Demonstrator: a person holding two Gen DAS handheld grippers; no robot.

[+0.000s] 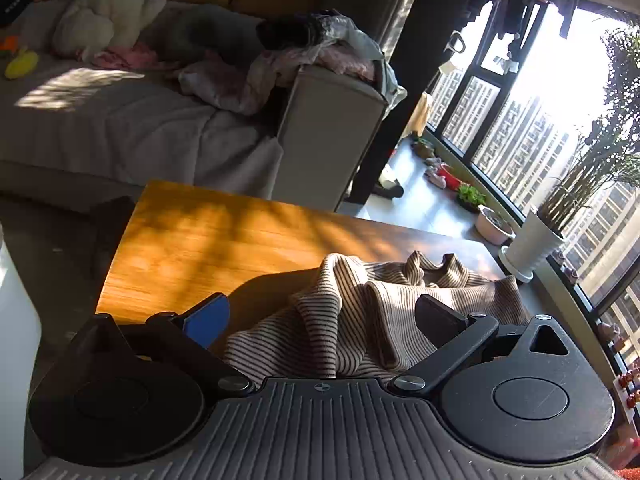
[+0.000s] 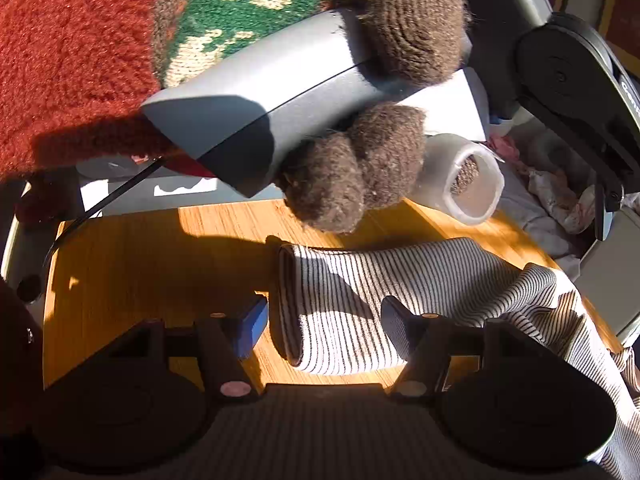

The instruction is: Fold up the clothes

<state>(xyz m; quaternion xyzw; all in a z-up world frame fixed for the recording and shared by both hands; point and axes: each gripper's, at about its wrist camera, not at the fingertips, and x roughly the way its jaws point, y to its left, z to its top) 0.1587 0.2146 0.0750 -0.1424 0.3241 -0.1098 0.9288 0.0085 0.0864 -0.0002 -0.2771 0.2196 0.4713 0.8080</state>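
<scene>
Striped garment [image 1: 372, 316] lies bunched on wooden table [image 1: 192, 248], toward its window-side end. Left gripper [image 1: 324, 316]: 2 fingers spread wide, fabric lying between them, not pinched. Right gripper [image 2: 324, 320]: fingers apart either side of the garment's sleeve cuff [image 2: 320, 308], which lies flat on the table.

A: Seating? Surfaces?
B: One grey sofa [image 1: 120, 120], sunlit patch on the seat; white plush toy [image 1: 108, 12] and heaped laundry [image 1: 280, 64] near its armrest. One wooden bench [image 1: 200, 248], warm orange grain, dappled with shadow.

A: Windows? Floor?
B: Curved black-framed window wall [image 1: 500, 120], strong glare, high-rise blocks outside. Grey tiled floor [image 1: 420, 200] along it, carrying a white planter [image 1: 532, 244] with tall green stems and smaller pots.
</scene>
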